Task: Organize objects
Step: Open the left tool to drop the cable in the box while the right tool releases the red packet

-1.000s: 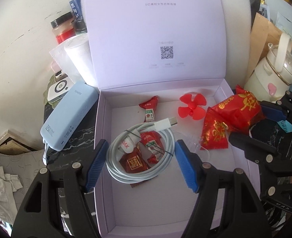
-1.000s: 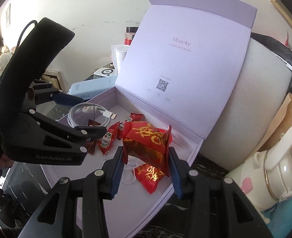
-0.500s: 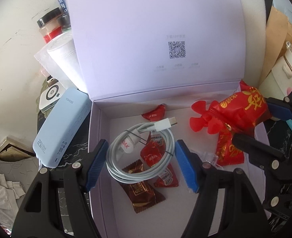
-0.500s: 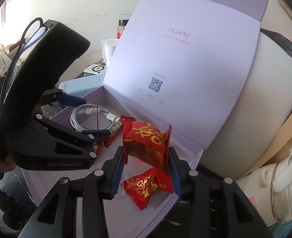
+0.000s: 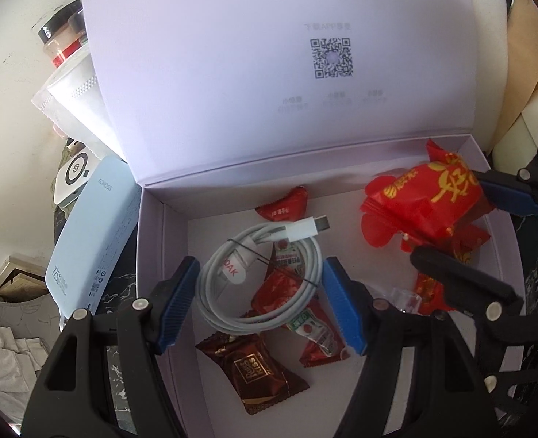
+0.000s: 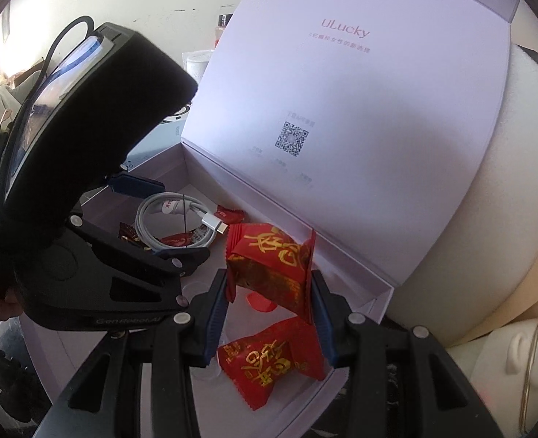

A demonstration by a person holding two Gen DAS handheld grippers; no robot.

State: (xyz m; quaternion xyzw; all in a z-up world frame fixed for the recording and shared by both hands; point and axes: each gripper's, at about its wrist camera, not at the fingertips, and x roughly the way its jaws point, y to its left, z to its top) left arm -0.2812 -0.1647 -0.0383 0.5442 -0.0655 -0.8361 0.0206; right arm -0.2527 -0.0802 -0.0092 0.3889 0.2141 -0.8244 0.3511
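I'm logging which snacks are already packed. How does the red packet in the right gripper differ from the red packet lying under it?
The held red packet is clamped in the right gripper, above the box floor; the lower red packet lies loose in the lilac box. The held one stands edge-up; the lower lies flat. Both are red with gold characters.

Bright daylight, soft shadows — heavy fisheye warp, dark corners

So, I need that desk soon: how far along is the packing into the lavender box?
Mostly under way. Already in the lavender box: coiled white cable, chocolate candy, small red sachets, one red snack packet. In hand: the right tongs grip another red packet above the box. The left tongs hover open. Left: the blue power bank outside.
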